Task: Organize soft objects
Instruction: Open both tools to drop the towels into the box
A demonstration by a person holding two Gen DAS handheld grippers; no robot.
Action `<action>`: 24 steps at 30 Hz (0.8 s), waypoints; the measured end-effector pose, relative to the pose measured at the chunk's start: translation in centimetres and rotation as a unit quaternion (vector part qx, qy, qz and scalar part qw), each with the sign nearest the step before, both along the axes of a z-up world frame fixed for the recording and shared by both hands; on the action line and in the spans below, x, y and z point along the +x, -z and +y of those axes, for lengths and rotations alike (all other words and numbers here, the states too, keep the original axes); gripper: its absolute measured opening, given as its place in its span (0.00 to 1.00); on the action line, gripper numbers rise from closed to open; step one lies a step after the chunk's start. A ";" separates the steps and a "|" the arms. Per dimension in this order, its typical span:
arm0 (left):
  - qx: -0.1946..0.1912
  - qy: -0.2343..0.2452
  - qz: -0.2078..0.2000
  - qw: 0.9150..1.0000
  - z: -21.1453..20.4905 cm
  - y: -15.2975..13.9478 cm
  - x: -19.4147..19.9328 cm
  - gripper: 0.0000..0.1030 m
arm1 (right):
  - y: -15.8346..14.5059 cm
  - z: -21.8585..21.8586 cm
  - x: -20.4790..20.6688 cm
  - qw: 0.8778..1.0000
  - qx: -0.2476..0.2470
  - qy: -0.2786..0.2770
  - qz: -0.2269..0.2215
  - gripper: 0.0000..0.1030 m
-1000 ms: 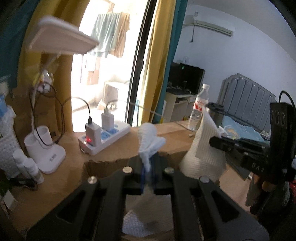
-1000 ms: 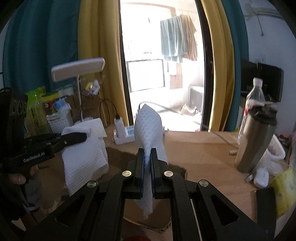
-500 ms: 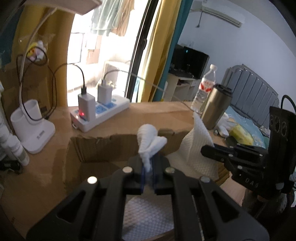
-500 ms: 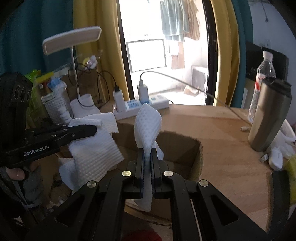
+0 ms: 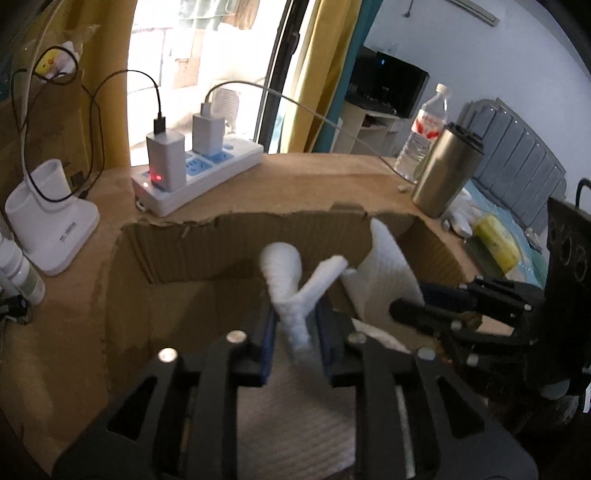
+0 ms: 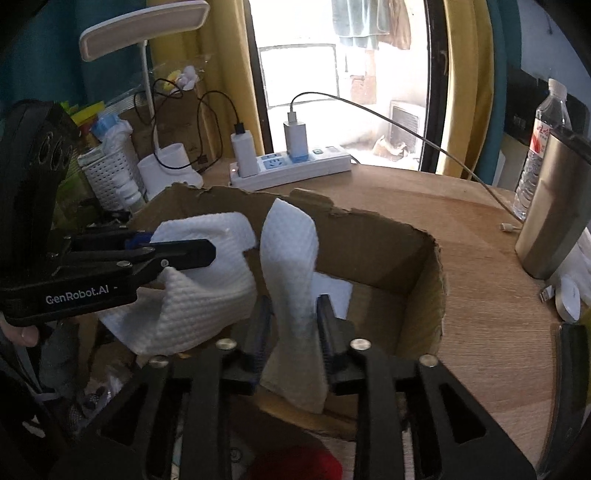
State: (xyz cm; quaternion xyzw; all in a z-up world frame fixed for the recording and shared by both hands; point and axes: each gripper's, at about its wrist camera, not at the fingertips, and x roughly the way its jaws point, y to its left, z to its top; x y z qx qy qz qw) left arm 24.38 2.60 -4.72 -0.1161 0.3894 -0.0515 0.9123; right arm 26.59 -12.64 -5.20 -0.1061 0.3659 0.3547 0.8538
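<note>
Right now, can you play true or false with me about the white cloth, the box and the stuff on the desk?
1. Each gripper has a bit of the white cloth between its fingers. True: the left gripper and the right gripper both do.
2. The cloth hangs over an open cardboard box. True.
3. The metal tumbler lies on its side. False: it stands upright on the desk, beside a water bottle.
4. Nothing is plugged into the power strip. False: two chargers are plugged in.
5. The desk lamp stands inside the box. False: it stands behind the box.
</note>
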 end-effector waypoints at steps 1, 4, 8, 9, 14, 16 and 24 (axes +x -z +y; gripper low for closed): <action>0.000 0.001 -0.002 1.000 0.0 -0.2 -0.2 0.43 | -0.1 0.0 -0.1 1.000 0.000 0.001 -0.003 0.37; -0.009 0.001 -0.015 1.000 0.2 -0.9 -1.0 0.68 | -0.7 -0.2 -0.7 1.000 0.007 0.003 -0.011 0.46; -0.005 -0.005 -0.035 0.999 0.5 -2.2 -2.3 0.68 | -1.9 -0.7 -1.6 0.999 0.016 0.008 -0.028 0.49; -0.005 -0.007 -0.038 0.999 0.6 -2.5 -2.6 0.68 | -2.1 -0.8 -1.9 0.999 0.016 0.011 -0.032 0.49; -0.003 -0.014 -0.050 0.999 1.1 -3.2 -4.1 0.68 | -3.0 -1.5 -3.0 0.999 0.016 0.023 -0.046 0.53; -0.002 -0.014 -0.055 0.998 1.1 -3.6 -4.8 0.68 | -3.4 -1.9 -3.5 0.998 0.018 0.028 -0.051 0.55; 0.001 -0.007 -0.079 0.997 0.7 -4.7 -8.4 0.69 | -4.3 -3.1 -6.5 0.996 0.028 0.043 -0.072 0.62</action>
